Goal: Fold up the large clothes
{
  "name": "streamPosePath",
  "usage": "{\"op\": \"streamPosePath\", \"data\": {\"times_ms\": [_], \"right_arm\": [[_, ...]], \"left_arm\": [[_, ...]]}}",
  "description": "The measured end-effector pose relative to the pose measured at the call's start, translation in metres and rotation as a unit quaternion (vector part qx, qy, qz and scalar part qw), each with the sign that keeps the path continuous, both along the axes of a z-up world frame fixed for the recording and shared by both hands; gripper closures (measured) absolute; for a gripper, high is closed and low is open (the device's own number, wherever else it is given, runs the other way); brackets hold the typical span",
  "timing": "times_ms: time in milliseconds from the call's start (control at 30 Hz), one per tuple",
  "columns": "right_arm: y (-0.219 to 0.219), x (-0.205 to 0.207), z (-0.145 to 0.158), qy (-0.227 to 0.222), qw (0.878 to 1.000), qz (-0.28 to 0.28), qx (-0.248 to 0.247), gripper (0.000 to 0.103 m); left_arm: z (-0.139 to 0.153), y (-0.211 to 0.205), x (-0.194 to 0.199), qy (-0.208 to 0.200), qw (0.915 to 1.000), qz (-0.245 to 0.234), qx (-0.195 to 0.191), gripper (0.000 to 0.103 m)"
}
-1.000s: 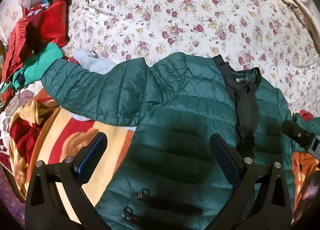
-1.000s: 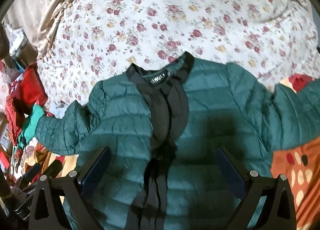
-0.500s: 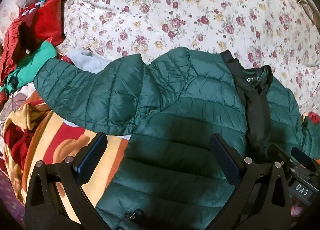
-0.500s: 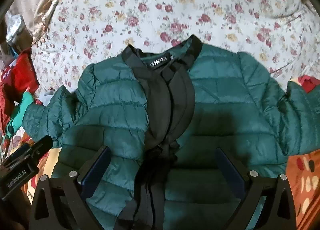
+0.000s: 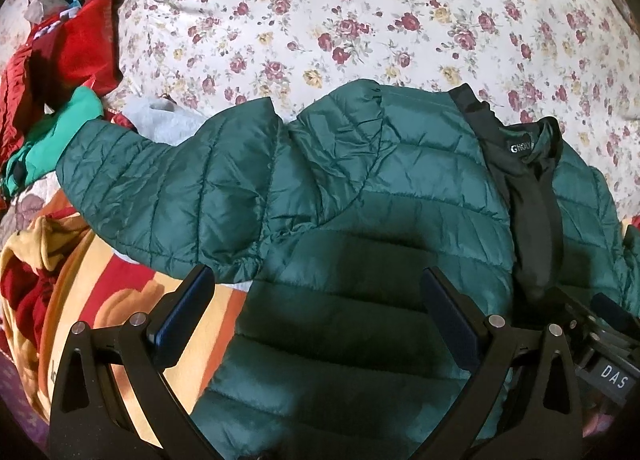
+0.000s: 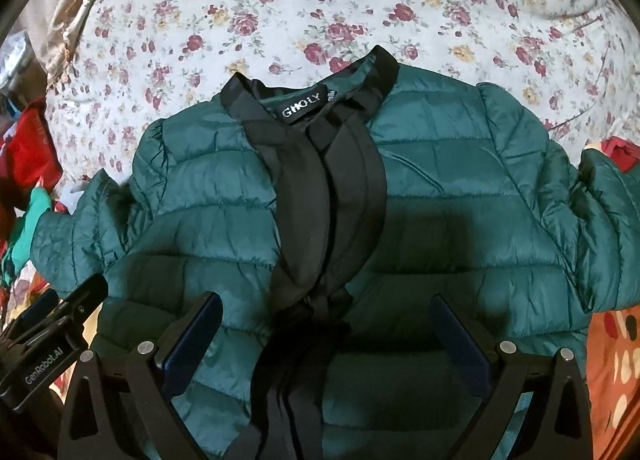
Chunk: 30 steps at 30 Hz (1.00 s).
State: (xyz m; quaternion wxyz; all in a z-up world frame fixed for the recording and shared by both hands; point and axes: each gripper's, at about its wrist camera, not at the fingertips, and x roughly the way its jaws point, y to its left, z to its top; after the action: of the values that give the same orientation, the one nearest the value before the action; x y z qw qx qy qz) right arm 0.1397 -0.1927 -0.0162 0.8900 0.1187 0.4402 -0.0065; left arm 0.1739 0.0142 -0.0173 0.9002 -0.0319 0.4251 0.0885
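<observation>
Dark green quilted puffer jacket (image 6: 440, 196) flat on floral bedsheet (image 6: 360, 0), black collar at 12 o'clock. Left gripper (image 5: 316, 292), right gripper (image 6: 326, 322): fingers apart, empty, above jacket.

Left wrist camera looking down and forward over quilted green jacket (image 5: 380, 196) from near its left side, collar label (image 5: 520, 148) sitting toward right of view. Right wrist camera hovering close above jacket (image 6: 440, 200) front, facing collar label (image 6: 301, 110) nearly head-on. Both views sharing jacket chest, black collar, floral bedsheet (image 5: 360, 12) beyond collar. Each camera catching other gripper's body at frame edge.
</observation>
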Motion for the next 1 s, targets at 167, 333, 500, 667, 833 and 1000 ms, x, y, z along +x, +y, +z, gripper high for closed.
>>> {"op": "streamPosePath", "data": {"times_ms": [167,333,500,667,833,1000], "right_arm": [[-0.001,0.009,-0.006,0.000,1.000,-0.002,-0.016,0.000],[-0.002,0.014,-0.014,0.007,1.000,-0.003,-0.020,0.000],[0.001,0.013,-0.016,0.008,1.000,0.003,-0.021,0.000],[0.006,0.012,-0.014,0.006,1.000,0.014,-0.023,0.000],[0.007,0.010,-0.013,0.009,0.999,0.022,-0.022,0.000],[0.001,0.009,-0.011,0.012,1.000,0.021,-0.015,0.000]], "left_arm": [[-0.002,0.005,0.005,-0.002,1.0000,0.001,0.000,0.001],[-0.001,0.013,0.008,-0.009,0.9999,0.009,-0.003,0.001],[-0.002,0.022,0.012,-0.008,0.9998,0.020,0.001,0.001],[-0.002,0.032,0.011,-0.006,0.9996,0.026,-0.002,0.001],[0.003,0.067,0.011,-0.008,0.9988,0.049,-0.007,0.001],[0.005,0.137,0.016,-0.001,0.9938,0.111,-0.007,0.001]]}}
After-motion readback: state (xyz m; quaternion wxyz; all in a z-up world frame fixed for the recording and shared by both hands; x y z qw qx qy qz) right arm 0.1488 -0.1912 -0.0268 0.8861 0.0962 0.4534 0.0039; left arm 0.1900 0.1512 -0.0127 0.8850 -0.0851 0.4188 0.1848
